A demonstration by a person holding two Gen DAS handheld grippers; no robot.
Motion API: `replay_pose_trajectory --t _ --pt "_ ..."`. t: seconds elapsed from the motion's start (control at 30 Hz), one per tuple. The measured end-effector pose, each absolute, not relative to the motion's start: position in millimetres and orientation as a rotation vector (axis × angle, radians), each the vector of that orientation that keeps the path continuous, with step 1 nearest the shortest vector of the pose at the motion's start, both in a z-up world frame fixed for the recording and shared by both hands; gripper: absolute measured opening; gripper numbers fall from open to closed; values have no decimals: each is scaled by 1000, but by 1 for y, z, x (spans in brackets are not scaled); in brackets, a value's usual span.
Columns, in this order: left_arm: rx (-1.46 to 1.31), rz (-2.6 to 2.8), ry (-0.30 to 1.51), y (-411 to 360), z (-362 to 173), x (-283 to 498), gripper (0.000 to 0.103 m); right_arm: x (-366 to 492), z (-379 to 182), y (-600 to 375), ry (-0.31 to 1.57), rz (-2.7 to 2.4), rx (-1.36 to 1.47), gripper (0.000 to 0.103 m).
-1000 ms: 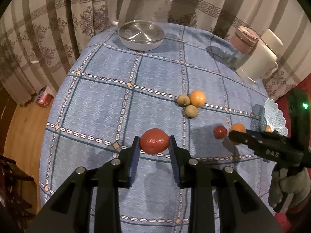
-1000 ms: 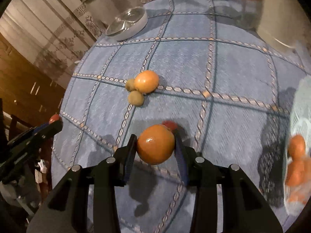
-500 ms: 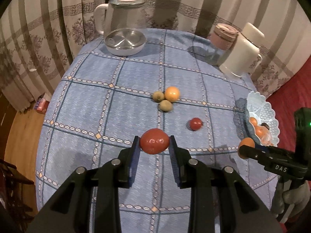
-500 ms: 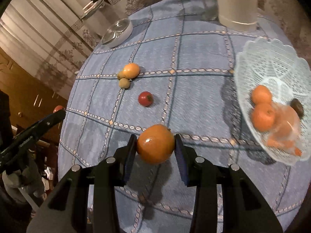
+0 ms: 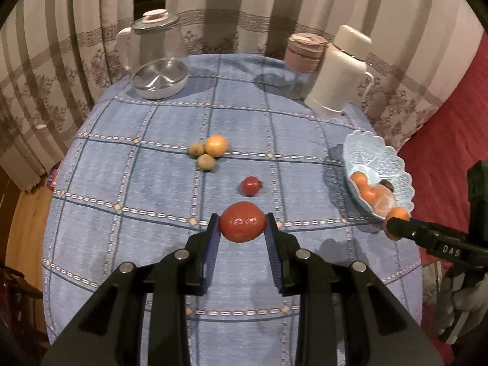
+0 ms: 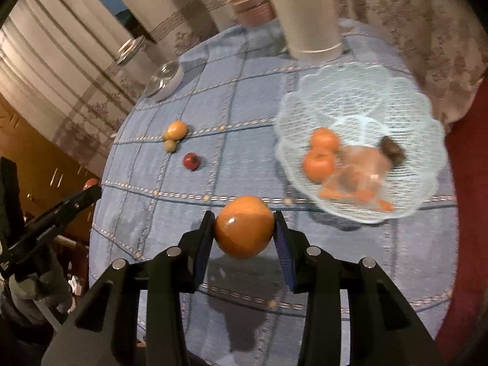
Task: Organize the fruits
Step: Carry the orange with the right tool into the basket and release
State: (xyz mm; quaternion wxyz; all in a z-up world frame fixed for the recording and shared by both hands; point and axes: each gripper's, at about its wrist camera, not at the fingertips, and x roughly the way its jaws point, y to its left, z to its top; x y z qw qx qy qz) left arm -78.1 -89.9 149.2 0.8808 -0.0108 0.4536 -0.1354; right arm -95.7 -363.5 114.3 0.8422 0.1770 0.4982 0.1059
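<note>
Red tomato [image 5: 242, 221] long axis sideways between left fingers [image 5: 213, 238], orange [image 6: 244, 226] clamped in right fingers [image 6: 205, 238]

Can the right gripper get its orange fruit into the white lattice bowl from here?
Probably yes. The right gripper, shut on the round orange fruit, hangs beside the white lattice bowl; nothing stands between, and open space shows behind the fruit already inside.

Dim warm indoor light, strong fisheye edge distortion, motion blur throughout.

Basket [image 6: 360, 97] contents blurred; dark item [image 6: 393, 149] there unidentifiable.
</note>
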Motion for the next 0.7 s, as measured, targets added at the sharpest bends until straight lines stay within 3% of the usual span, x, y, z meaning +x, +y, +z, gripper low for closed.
replay_pose_trajectory --t 0.7 --pt "-11 -292 903 -137 163 -111 30 -106 109 -484 994 -4 401 40"
